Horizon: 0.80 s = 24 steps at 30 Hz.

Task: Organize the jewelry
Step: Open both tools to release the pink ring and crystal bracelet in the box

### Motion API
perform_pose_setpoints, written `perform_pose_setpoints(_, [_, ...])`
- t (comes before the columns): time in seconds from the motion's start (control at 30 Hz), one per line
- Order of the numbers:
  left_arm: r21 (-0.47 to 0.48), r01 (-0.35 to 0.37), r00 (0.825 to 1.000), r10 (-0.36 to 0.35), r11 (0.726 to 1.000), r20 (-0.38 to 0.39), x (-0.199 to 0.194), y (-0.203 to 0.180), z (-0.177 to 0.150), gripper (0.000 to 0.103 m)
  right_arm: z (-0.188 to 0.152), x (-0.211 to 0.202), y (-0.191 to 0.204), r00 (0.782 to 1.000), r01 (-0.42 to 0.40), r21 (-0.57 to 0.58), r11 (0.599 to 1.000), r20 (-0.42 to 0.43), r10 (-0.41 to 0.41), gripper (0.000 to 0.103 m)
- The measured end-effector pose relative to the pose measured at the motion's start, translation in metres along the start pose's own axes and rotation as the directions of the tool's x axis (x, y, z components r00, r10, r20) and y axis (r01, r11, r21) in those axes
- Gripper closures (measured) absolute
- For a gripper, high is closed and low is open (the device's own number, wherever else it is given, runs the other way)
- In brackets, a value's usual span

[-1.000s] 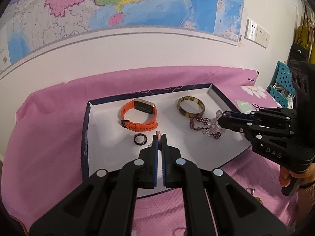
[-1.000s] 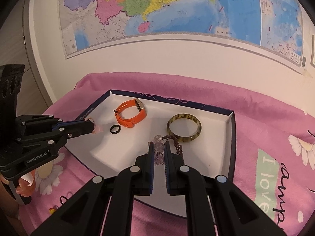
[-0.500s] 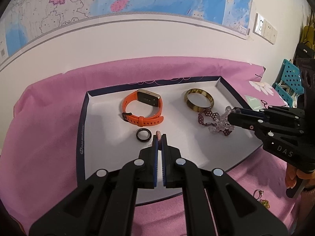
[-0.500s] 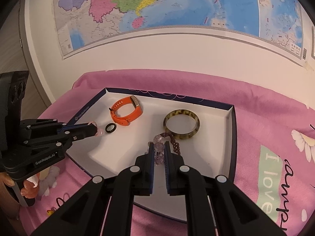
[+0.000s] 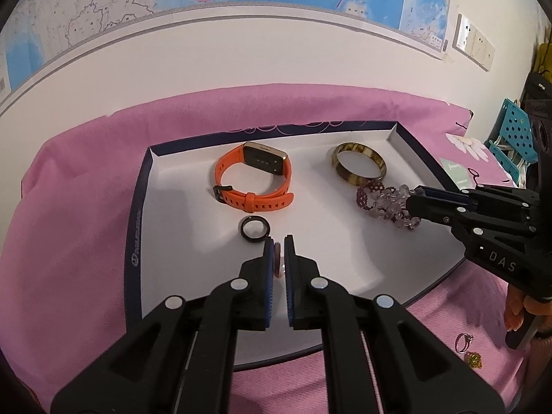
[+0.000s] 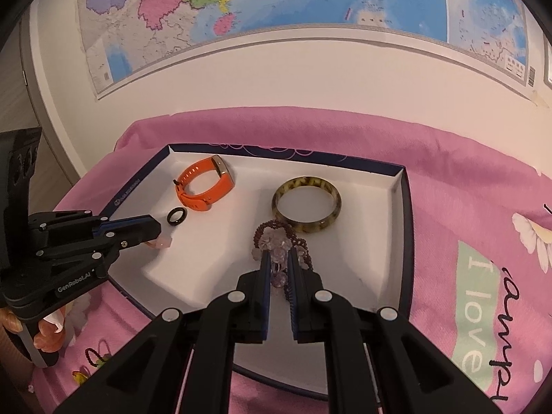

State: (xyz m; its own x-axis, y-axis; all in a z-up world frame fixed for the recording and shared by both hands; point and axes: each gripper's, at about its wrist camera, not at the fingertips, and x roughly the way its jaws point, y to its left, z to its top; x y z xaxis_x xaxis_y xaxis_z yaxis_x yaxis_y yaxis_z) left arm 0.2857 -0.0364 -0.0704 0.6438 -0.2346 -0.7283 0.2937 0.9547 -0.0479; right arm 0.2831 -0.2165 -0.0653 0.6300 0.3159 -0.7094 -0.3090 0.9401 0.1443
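Left fingers: the left gripper [image 5: 278,241] has its pads pinched on a small pink piece [image 5: 277,258], only a sliver showing in the narrow gap; the right wrist view shows the same pink piece [image 6: 161,242] poking past the tips, at or just above the tray floor.
Right fingers: the right gripper [image 6: 277,255] is clamped on the beaded bracelet [image 6: 281,246], its pale crystal beads and dark red strand bunched between the pads and trailing onto the floor.
Tray contents: the white tray [image 5: 179,207] with the dark blue rim holds a black ring [image 5: 254,229] just beside the left tips, an orange watch [image 5: 255,179] behind it, and a mottled bangle [image 5: 358,168] just beyond the beaded bracelet.
Step in hand: judged to be placement; both pieces are over the tray floor and low.
Next move: each pair of pads needs to part so the piece settles, then lift clear; the left release should avoid nudging the black ring.
Remaining work: a small ring [image 5: 464,341] and a yellowish trinket [image 5: 473,359] lie on the pink cloth [image 5: 86,172] outside the tray; further small pieces sit at the lower left of the right wrist view.
Hidden or unclear: what the pink piece is cannot be told; whether it touches the floor is uncertain; the person shows only as fingers on the handles at the frame edges; the near rim is covered by the gripper bodies.
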Motion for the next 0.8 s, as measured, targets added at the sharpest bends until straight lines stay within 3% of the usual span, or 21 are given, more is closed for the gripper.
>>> perform_pose_setpoints(0.23, [-0.005,0.0,1.0,0.0,1.0,0.017,-0.006,0.0,0.0,0.08,0.001,-0.003,-0.006,1.0,0.021,0.028,0.999,0.011,-0.022,0.092])
perform_pose_setpoints(0.37, [-0.002,-0.011,0.999,0.011,1.0,0.042,-0.014,-0.001,0.0,0.075,0.0,-0.007,-0.009,0.999,0.031,0.048,0.998,0.022,-0.032,0.081])
perform_pose_setpoints(0.43, [-0.006,-0.013,0.998,0.013,1.0,0.059,-0.021,-0.001,0.0,0.068,-0.001,-0.01,-0.009,0.999,0.032,0.049,0.998,0.026,-0.033,0.081])
perform_pose_setpoints(0.5, [-0.006,-0.019,0.997,0.019,1.0,0.076,-0.03,0.0,-0.001,0.063,-0.002,-0.017,-0.008,0.999,0.034,0.047,0.998,0.04,-0.035,0.074])
perform_pose_setpoints(0.6, [-0.005,-0.019,0.994,0.019,1.0,0.11,-0.046,0.0,-0.003,0.045,-0.003,-0.03,-0.003,0.997,0.033,0.038,0.999,0.071,-0.036,0.064])
perform_pose_setpoints(0.8, [-0.007,-0.037,0.981,0.037,0.999,0.188,-0.086,0.004,-0.017,0.037,-0.013,-0.064,0.005,0.991,0.032,0.018,0.999,0.132,-0.034,0.056])
